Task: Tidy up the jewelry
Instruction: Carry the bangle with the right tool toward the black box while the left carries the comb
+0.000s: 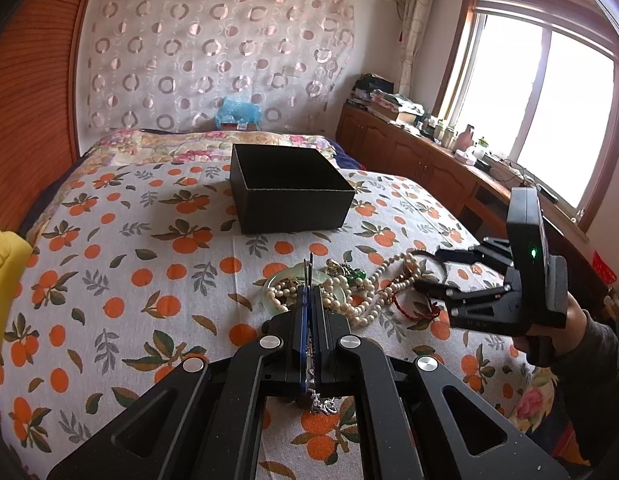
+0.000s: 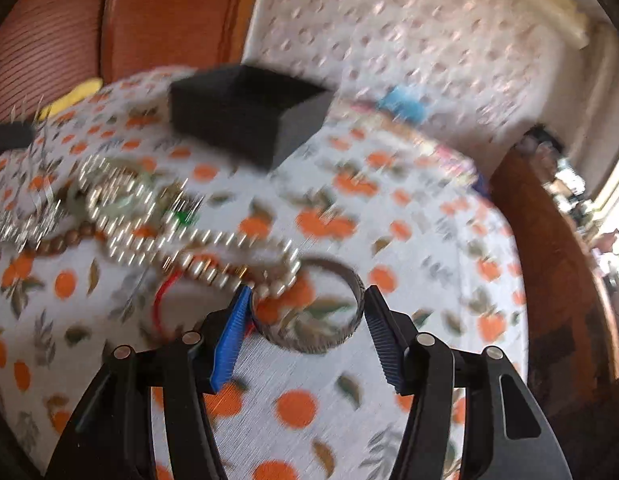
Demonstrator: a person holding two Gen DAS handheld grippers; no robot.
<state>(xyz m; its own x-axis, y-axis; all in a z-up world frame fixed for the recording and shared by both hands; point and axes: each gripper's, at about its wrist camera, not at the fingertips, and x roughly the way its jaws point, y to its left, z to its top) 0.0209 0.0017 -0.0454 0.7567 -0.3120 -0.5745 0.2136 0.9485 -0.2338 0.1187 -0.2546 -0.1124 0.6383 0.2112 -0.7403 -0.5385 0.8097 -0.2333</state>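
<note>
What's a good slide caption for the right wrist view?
Open right hand-held gripper straddling a dark bangle beside tangled pearl necklaces, black box behind.

Home bedroom — bed (image 1: 109,240) with orange-print cover, patterned curtain (image 1: 213,52) at 12 o'clock, window (image 1: 549,112) at 2 o'clock.

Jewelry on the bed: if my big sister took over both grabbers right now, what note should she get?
Left gripper: jaws shut on a silver chain that dangles below them, above the pile.
Right gripper: jaws open, set on either side of a dark bangle lying on the bedspread; not gripped yet.
Pearl necklace, green ring-shaped piece, red cord and the other pieces lie heaped together.
Black box sits farther up the bed, open; no jewelry visible in it.
Left to do: drop the chain in, grab the bangle, then the rest.
</note>
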